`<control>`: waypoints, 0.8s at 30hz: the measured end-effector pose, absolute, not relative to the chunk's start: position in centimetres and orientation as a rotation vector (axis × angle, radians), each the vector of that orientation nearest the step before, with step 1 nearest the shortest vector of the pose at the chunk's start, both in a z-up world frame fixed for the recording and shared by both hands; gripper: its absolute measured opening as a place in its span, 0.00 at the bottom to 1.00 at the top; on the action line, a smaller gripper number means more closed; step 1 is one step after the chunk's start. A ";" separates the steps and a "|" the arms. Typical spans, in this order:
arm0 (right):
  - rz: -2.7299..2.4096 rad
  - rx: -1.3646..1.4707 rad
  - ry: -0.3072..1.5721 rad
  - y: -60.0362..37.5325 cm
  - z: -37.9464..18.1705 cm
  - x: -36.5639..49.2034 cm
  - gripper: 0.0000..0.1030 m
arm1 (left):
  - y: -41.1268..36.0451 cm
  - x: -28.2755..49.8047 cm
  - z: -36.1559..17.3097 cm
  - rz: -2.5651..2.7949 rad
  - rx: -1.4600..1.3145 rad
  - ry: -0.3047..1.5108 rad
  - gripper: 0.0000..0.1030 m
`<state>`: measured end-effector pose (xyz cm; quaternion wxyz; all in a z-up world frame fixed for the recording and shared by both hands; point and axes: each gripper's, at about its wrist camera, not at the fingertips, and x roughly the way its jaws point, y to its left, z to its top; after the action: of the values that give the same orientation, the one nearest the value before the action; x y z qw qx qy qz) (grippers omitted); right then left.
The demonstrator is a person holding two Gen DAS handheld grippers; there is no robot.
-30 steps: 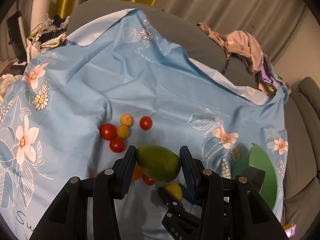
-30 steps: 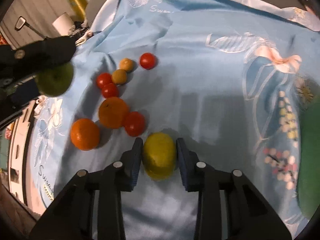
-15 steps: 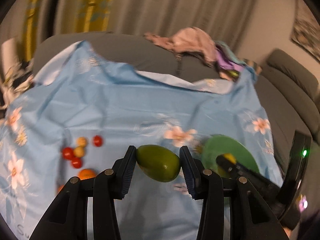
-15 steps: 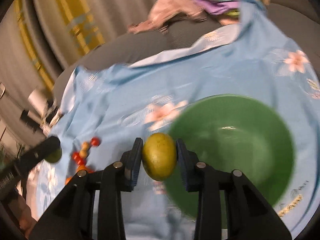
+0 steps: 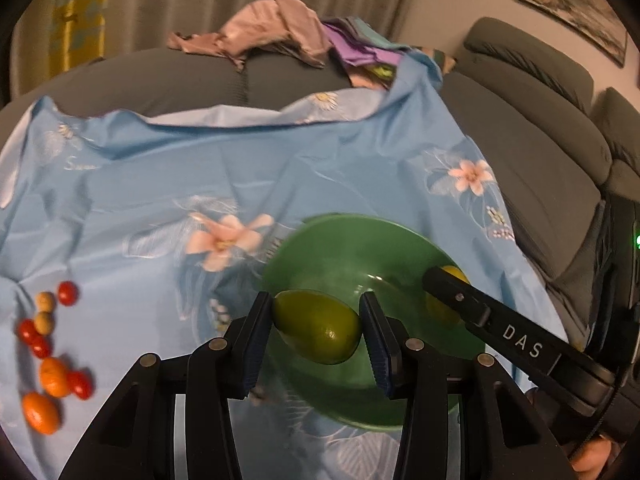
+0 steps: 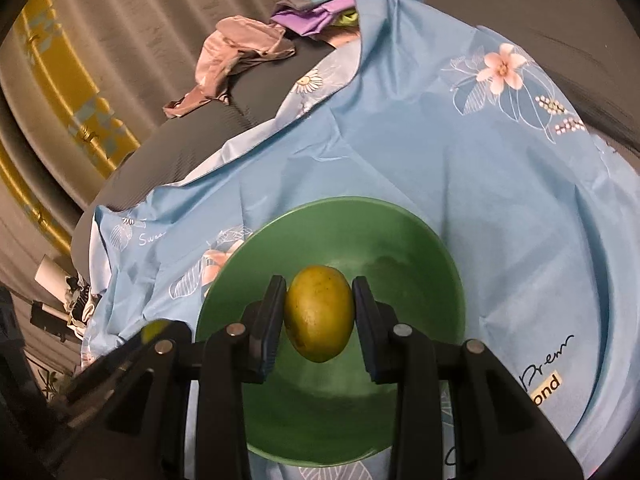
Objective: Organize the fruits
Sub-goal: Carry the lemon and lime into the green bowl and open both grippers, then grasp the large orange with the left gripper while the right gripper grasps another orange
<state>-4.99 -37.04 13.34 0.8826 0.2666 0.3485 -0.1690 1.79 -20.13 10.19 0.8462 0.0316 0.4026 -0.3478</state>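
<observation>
My left gripper (image 5: 316, 330) is shut on a green mango (image 5: 320, 330) and holds it over the near-left part of the green bowl (image 5: 352, 248). My right gripper (image 6: 320, 316) is shut on a yellow mango (image 6: 319, 312) and holds it over the middle of the same bowl (image 6: 400, 232). The right gripper also shows in the left wrist view (image 5: 442, 284), reaching in from the right over the bowl. Two oranges (image 5: 54, 376), several red tomatoes (image 5: 67, 293) and small yellow fruits (image 5: 44, 322) lie on the blue floral cloth (image 5: 200, 184) at the left.
The cloth covers a grey sofa (image 5: 520, 152). A heap of pink and purple clothes (image 5: 280, 28) lies on the sofa back behind the cloth. Curtains hang behind. The cloth's right edge drops off just past the bowl.
Both grippers have swung right from the fruit pile, each carrying its mango, and now hang over the green bowl. The loose fruits have stayed in place.
</observation>
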 end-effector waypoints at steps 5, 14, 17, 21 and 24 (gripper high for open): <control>-0.359 0.589 0.706 -37.1 13.4 -5.4 0.64 | -20.5 1.4 10.1 -0.718 0.120 0.858 0.43; -0.275 0.571 0.688 -34.8 14.1 -4.9 0.65 | -12.7 3.7 12.4 -0.531 0.049 0.817 0.44; -0.199 0.546 0.698 -32.9 14.2 -3.8 0.65 | -7.5 4.9 12.6 -0.383 -0.012 0.834 0.44; -0.071 0.506 0.735 -29.5 14.1 -1.6 0.65 | -1.4 5.6 12.0 -0.249 -0.119 0.870 0.44; 0.027 0.456 0.772 -26.1 13.8 0.3 0.65 | 2.6 5.7 10.6 -0.168 -0.215 0.921 0.44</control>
<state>0.30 -26.15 13.84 0.9011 0.2202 0.3734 0.0131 5.70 2.58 10.61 0.8869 -0.1036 0.4428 -0.0810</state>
